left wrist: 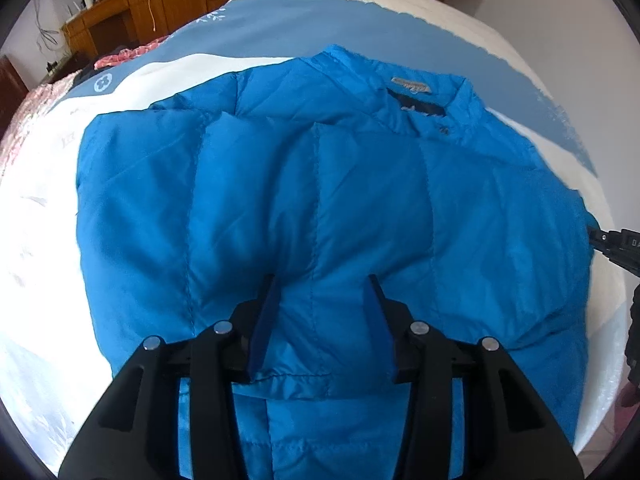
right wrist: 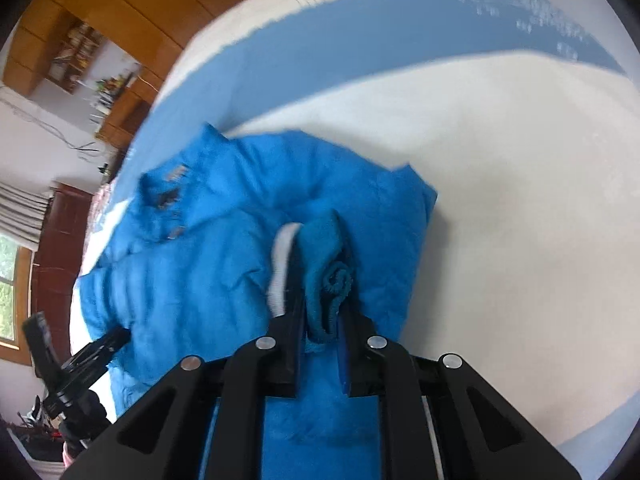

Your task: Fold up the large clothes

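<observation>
A bright blue puffer jacket [left wrist: 320, 200] lies on the bed, collar and label at the far side, one sleeve folded across the body. My left gripper [left wrist: 322, 280] is open just above the jacket's near hem, fingers spread over the fabric. In the right wrist view the same jacket [right wrist: 200, 272] is bunched on the bed. My right gripper [right wrist: 320, 272] is shut on a blue ribbed cuff [right wrist: 326, 280] of the jacket, with a white lining edge beside the left finger. The left gripper [right wrist: 100, 348] shows at the lower left of that view, at the jacket's edge.
The bed cover [left wrist: 48, 272] is white with a blue band [right wrist: 360, 40]. Wooden desk and cabinets [left wrist: 120, 12] stand beyond the bed's far left. A pink patterned quilt [left wrist: 24, 112] lies at the left edge. A window and curtain [right wrist: 12, 240] are at the left.
</observation>
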The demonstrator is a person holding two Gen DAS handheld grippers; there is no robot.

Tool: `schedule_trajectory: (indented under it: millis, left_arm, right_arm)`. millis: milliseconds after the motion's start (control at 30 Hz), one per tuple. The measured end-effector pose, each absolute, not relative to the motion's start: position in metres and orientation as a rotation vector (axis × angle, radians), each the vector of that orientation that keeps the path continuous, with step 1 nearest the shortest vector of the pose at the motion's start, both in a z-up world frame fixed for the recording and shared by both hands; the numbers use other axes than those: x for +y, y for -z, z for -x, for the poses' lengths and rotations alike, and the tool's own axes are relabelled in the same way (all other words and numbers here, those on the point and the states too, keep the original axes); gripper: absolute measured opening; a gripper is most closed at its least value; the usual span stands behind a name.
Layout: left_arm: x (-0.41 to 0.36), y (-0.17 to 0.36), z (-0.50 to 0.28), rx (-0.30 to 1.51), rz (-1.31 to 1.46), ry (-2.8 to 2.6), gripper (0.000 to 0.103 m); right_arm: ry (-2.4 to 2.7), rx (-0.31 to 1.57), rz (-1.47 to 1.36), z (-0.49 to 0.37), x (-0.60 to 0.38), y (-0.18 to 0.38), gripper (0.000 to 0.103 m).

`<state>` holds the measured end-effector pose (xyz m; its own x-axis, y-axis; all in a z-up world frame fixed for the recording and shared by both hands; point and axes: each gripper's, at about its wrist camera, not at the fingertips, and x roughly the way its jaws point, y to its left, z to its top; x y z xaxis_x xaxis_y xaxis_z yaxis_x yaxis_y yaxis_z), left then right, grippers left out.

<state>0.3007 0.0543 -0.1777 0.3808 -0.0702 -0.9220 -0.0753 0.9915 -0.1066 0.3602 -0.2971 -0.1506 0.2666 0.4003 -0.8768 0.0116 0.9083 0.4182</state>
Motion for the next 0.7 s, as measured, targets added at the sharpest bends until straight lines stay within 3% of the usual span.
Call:
schedule_trajectory:
  millis: [200,400,567,700]
  left_arm:
    - [0.053,0.166,-0.295,1.183,0.118,-0.025,0.046]
    - [0.032,0.144,-0.289,1.128,0.101,0.022,0.049]
    - [0.024,0.167,-0.299,1.183,0.093,0.022,0.049]
    - [0.039,0.188,-0.301,1.207,0.169,0.056,0.051]
  right_arm:
    - [-0.222,1.241,-0.316,-0.341,-0.301,0.128,0.024]
    - [-0.319,1.139,-0.288,-0.322,-0.278,0.091,0.024]
    - [-0.337,1.211,-0.220,-0.331,-0.240,0.121,0.024]
    - [-0.331,1.310,-0.324,-0.336,-0.243,0.165,0.015]
